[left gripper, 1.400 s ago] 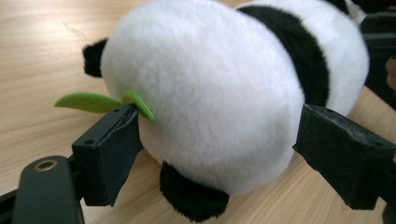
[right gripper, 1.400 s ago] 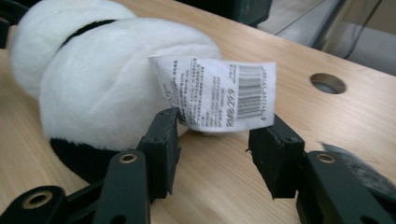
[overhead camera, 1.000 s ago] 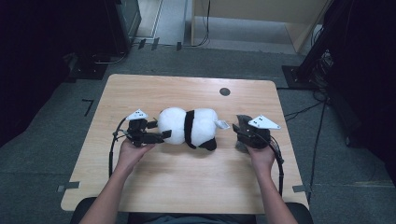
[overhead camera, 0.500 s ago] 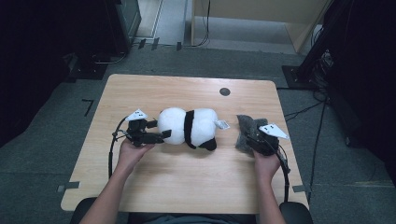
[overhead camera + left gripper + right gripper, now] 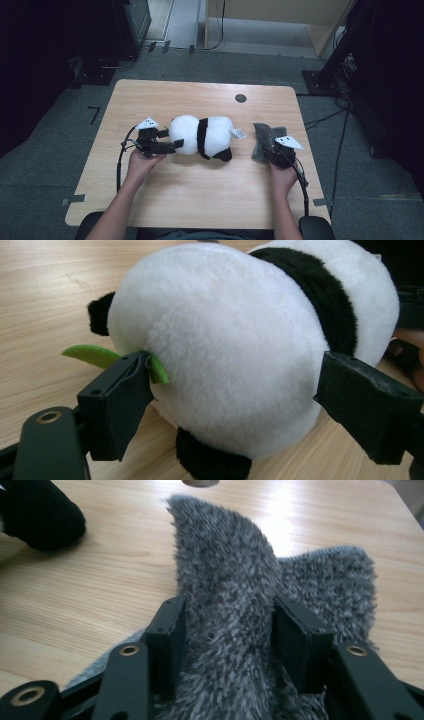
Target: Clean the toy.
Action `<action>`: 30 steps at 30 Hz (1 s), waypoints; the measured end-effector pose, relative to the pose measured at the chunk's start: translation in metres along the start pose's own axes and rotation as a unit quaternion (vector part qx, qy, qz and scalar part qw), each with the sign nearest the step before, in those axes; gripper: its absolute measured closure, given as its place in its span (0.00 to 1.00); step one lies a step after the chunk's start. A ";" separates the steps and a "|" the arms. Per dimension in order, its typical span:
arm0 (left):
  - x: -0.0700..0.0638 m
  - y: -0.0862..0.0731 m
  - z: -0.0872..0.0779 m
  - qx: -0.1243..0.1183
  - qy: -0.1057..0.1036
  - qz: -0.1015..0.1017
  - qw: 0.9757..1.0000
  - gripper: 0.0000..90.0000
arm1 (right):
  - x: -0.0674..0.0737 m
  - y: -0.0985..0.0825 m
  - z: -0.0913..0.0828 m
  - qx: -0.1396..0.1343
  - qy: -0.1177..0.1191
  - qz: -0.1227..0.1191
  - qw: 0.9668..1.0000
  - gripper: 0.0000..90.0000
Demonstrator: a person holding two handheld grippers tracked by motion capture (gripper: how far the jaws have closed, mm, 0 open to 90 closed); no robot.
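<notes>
A black-and-white panda plush [image 5: 202, 137] lies on its side in the middle of the wooden table [image 5: 200, 200]. My left gripper [image 5: 172, 140] reaches in from the left. Its jaws straddle the panda's white rounded end [image 5: 225, 330], both pads against the fur, one beside a green felt leaf [image 5: 90, 355]. To the right lies a grey furry cloth [image 5: 262, 137]. My right gripper [image 5: 229, 605] has just been closing on a raised fold of that cloth [image 5: 225, 565], which fills the gap between its pads. In the high view this gripper [image 5: 272, 150] sits low at the cloth's near edge.
A dark round hole [image 5: 240, 98] sits in the table's far side. A white label [image 5: 236, 133] sticks out of the panda toward the cloth. One black paw [image 5: 42, 512] shows at the upper left of the right gripper view. Cables trail from both grippers toward the near edge.
My right hand has sunk toward the table and drifted a little right and nearer with the grey cloth. The left gripper and the panda have stayed where they were.
</notes>
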State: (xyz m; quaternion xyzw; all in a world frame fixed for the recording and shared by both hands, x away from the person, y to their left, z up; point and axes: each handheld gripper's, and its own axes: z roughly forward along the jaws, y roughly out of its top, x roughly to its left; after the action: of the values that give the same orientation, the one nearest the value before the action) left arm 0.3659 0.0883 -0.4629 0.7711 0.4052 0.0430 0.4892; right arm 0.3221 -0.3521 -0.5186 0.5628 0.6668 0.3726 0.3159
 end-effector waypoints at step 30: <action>0.004 -0.004 0.004 -0.003 0.001 -0.009 1.000 0.16 | -0.004 0.015 0.006 0.068 0.021 0.034 0.997 0.86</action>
State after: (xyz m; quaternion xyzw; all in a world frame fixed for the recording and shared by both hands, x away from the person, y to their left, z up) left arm 0.3678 0.0890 -0.4694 0.7661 0.4125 0.0409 0.4912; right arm 0.3359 -0.3535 -0.5090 0.5974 0.6776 0.3484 0.2502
